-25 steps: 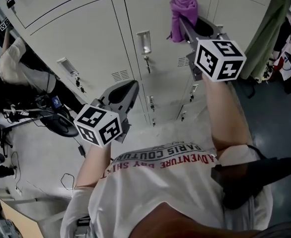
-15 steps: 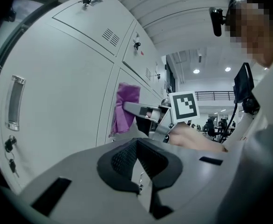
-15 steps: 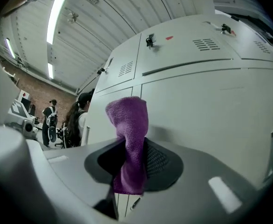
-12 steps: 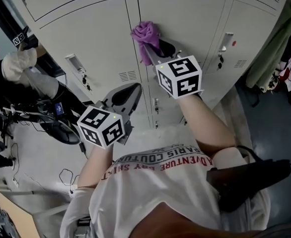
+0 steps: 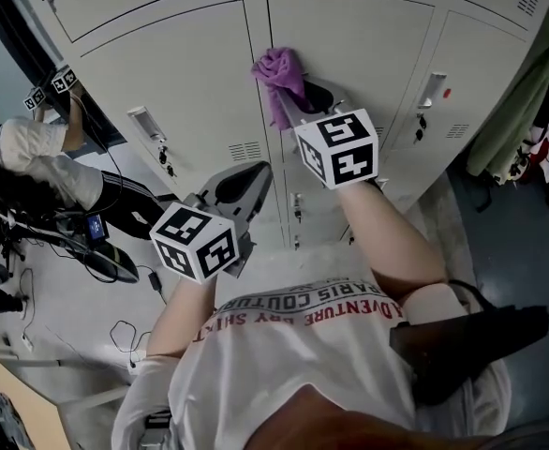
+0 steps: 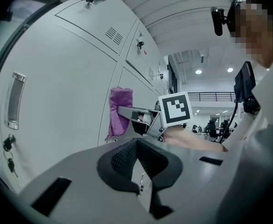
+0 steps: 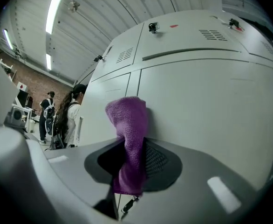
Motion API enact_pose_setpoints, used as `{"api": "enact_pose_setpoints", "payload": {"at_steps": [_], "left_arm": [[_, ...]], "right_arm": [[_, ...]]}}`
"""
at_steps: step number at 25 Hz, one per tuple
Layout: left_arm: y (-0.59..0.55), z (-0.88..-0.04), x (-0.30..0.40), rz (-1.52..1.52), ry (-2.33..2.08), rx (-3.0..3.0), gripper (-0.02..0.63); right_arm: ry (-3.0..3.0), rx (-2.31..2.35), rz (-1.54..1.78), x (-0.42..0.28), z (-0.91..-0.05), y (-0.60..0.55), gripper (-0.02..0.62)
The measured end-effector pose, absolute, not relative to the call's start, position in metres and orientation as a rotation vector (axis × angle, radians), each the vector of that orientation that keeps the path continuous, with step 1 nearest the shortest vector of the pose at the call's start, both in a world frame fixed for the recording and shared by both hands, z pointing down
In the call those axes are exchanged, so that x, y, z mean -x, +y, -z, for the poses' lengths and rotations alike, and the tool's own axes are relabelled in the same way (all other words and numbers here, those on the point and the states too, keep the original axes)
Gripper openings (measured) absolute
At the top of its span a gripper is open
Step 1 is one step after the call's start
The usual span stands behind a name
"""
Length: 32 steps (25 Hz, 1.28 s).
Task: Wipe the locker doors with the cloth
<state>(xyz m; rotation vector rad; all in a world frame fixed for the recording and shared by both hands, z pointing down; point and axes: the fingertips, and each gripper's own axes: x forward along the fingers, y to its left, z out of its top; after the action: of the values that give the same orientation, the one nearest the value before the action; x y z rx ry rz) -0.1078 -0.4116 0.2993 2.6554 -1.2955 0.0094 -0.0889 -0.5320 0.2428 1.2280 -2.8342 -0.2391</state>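
A person stands facing a bank of pale grey lockers point(image 5: 171, 73), seen from above, with a tool in each hand. The right tool point(image 5: 291, 97) is held up against the lockers, its jaws closed on a purple cloth point(image 5: 278, 67). The cloth bunches out past the jaw tips and presses on a door point(image 5: 368, 45) near that door's left edge, just beside the seam with the next door. In the right gripper view the cloth stands upright between the two dark pads, its top touching the flat door face.

The left tool point(image 5: 244, 178) is held lower, in front of the person's chest and apart from the lockers, pointing towards them. Its jaws meet at the tips with nothing between them — it is empty.

On the next door to the left, a metal handle point(image 5: 146, 123) has keys hanging below it. Another person point(image 5: 31, 153) in a white top stands at the far left, beside the lockers.
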Motion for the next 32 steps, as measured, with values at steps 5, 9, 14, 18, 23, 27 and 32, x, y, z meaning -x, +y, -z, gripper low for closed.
{"api": "enact_pose_setpoints", "payload": {"at_steps": [5,9,14,18,23,27,32], "left_arm": [[-0.416,-0.303,0.106,0.001,-1.281,-2.651,0.000],[-0.419,-0.305,0.105,0.017,-1.266,-2.651,0.000],[-0.422,-0.309,0.098,0.020,-1.242,-2.650,0.000],[-0.425,-0.313,0.091,0.010,-1.215,-2.653,0.000],[-0.425,-0.317,0.088,-0.010,-1.201,-2.653,0.000],[-0.424,-0.317,0.084,-0.012,-1.188,-2.660,0.000],[-0.420,-0.318,0.083,-0.027,-1.188,-2.657,0.000]], "right_arm": [[-2.844,-1.242,0.208,0.078,-0.243,-0.534,0.081],[-2.856,-1.286,0.126,0.056,-0.243,-0.540,0.081],[-2.837,-1.388,0.077,0.009,-0.244,-0.554,0.081],[-2.752,-1.536,0.128,-0.039,-0.242,-0.563,0.081],[-2.673,-1.702,0.116,-0.092,-0.242,-0.576,0.081],[-2.586,-1.818,0.134,-0.128,-0.244,-0.582,0.081],[-2.607,-1.849,0.097,-0.145,-0.244,-0.585,0.081]]}}
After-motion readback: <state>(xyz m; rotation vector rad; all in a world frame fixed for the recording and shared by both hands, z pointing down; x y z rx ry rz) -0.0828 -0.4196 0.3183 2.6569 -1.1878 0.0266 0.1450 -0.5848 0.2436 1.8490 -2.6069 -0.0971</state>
